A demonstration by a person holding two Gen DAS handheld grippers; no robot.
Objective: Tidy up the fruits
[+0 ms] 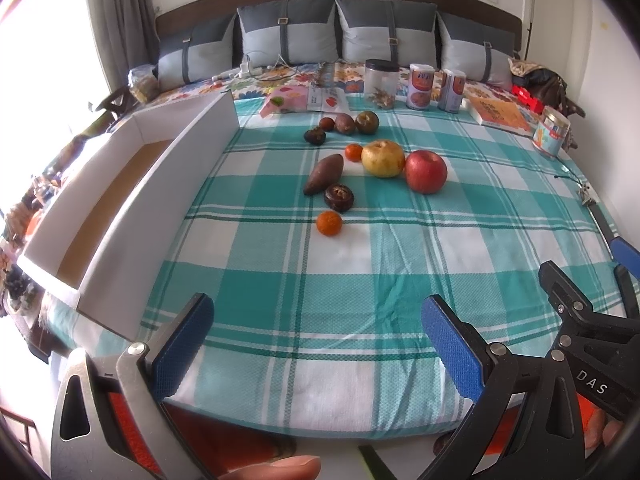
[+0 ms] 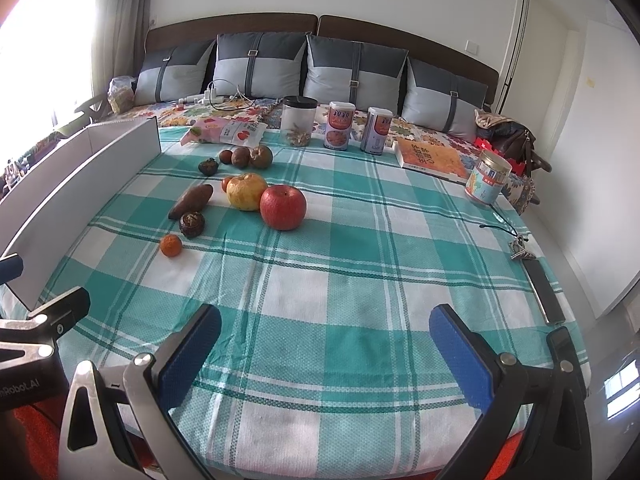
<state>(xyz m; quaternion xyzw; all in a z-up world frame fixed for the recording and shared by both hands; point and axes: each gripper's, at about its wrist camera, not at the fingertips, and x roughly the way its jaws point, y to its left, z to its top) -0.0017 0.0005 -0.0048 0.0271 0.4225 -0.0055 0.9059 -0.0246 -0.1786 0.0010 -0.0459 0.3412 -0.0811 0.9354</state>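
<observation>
Nothing has been picked up yet, so the job looks to be at its very start: the left claw (image 1: 316,344) and the right claw (image 2: 326,354) both hang spread wide and empty over the near edge of the bed (image 1: 360,280), which is covered in a teal-and-white checked cloth. The fruits lie loose toward twelve o'clock: a red apple (image 1: 426,171), a yellow apple (image 1: 383,158) touching it, an elongated brown piece (image 1: 324,174), a dark round one (image 1: 339,197) and a small orange (image 1: 329,223) nearest the claws, with more small fruits behind. A white open box (image 1: 132,208) stands at ten o'clock, probably the destination. The next move calls for reaching forward to the nearest fruit. Beyond are jars, cans, a book and four grey cushions (image 1: 288,32) against the headboard; bright window at nine o'clock.
</observation>
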